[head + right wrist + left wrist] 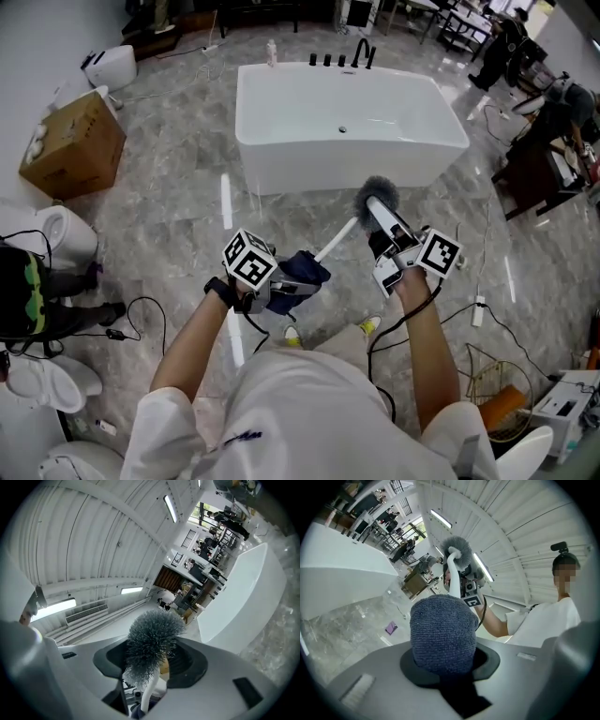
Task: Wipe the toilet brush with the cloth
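Presently: toilet brush (376, 189), probably light, stiff, slick-handled; right tongs (381, 216) are clamping its neck below bristles, left tongs (280, 285) are squeezing limp cloth (304, 269) at its eight o'clock.

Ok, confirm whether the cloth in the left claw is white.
No, the left gripper view shows the cloth as dark blue.

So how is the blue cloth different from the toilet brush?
The cloth is dark blue, but the toilet brush has grey bristles and a white handle. The cloth is a soft, bunched-up lump, while the toilet brush is long and thin with a round, spiky head. What they share: both are held up off the floor, the cloth in the left gripper and the toilet brush in the right gripper.
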`<action>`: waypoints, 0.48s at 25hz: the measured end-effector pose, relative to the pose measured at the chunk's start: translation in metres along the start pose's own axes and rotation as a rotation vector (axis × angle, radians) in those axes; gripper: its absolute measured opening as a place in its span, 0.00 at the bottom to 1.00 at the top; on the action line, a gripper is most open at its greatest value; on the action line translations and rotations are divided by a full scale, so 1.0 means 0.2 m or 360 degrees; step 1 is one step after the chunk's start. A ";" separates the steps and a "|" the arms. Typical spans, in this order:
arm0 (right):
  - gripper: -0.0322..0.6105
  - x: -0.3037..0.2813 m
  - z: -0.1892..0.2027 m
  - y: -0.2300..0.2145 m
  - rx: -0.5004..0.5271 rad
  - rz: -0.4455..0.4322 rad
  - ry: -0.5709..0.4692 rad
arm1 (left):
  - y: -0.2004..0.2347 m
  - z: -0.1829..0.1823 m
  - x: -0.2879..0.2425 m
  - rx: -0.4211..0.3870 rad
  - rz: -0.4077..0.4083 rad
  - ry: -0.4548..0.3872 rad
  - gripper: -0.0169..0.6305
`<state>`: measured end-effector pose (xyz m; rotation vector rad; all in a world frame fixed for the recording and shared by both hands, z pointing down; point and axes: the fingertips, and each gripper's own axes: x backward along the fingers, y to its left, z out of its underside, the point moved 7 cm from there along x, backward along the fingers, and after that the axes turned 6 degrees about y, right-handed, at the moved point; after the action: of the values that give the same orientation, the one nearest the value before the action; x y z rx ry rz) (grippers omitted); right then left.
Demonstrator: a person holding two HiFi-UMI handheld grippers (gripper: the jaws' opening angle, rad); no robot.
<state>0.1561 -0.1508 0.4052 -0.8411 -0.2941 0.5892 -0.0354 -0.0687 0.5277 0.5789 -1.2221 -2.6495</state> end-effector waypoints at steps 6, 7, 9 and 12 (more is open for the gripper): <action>0.38 -0.03 -0.05 -0.02 0.0027 -0.0003 -0.0061 | 0.06 -0.03 0.09 -0.0004 0.0005 -0.0040 0.21; 0.38 -0.04 -0.06 -0.02 0.0039 -0.0005 -0.0069 | 0.06 -0.05 0.11 -0.0021 -0.0013 -0.0044 0.21; 0.38 -0.06 -0.10 0.00 0.0045 -0.0020 -0.0097 | 0.06 -0.09 0.13 -0.0080 -0.0061 -0.0053 0.20; 0.38 -0.09 -0.11 0.05 0.0072 -0.0067 -0.0099 | 0.04 -0.13 0.14 -0.0190 -0.0165 -0.0046 0.18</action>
<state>0.1485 -0.1709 0.3831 -0.7720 -0.3533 0.5814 -0.0505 -0.1005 0.5101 0.6020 -1.0593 -2.8027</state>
